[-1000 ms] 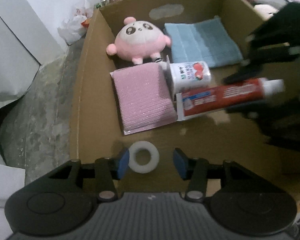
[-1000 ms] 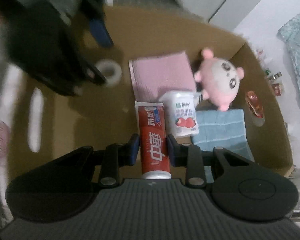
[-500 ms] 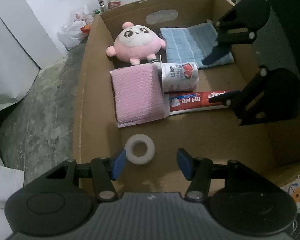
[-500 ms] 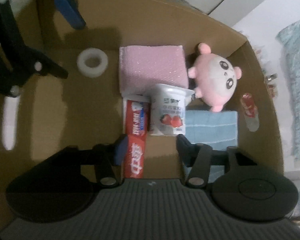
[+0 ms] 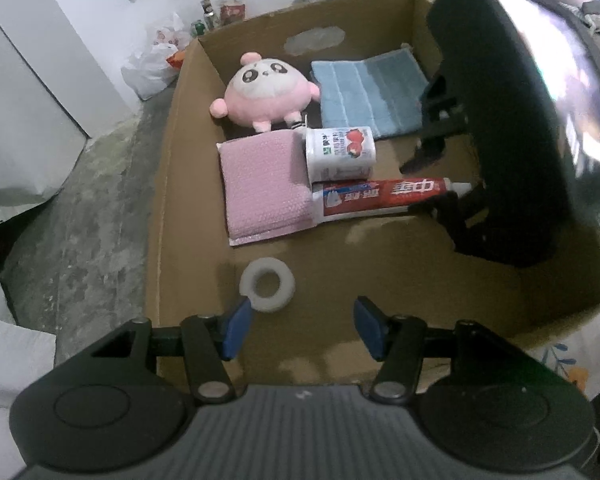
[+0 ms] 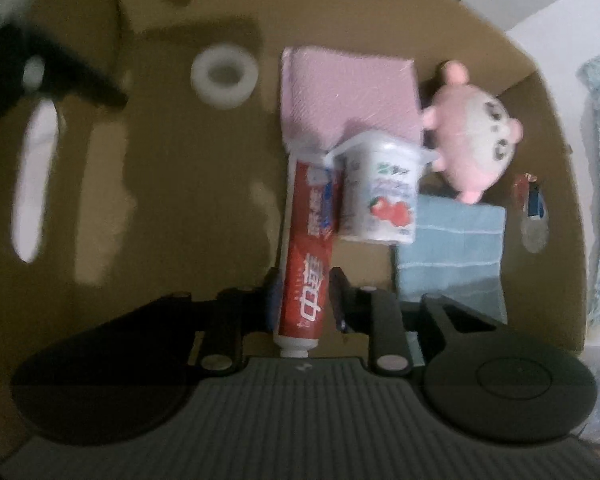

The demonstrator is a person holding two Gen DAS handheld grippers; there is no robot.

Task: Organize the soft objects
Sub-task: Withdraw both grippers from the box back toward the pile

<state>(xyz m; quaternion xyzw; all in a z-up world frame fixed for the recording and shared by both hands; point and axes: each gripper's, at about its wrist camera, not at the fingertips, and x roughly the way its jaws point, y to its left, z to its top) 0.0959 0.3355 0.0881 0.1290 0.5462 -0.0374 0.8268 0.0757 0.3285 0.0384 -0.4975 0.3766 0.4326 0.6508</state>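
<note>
A cardboard box holds a pink panda plush, a folded blue cloth, a pink sponge pad, a yogurt cup, a red toothpaste tube and a white foam ring. My left gripper is open and empty just near of the ring. My right gripper has its jaws closed around the cap end of the toothpaste tube. The plush, the cup, the pad, the cloth and the ring also show in the right wrist view.
The box stands on a grey concrete floor. A white plastic bag and small bottles sit behind the box by a white wall. The right gripper's black body fills the right side of the box.
My right gripper had opened and pulled back from the toothpaste tube half a second ago. Now its jaws are closed around the tube again. My left gripper has stayed open and backed away slightly.
</note>
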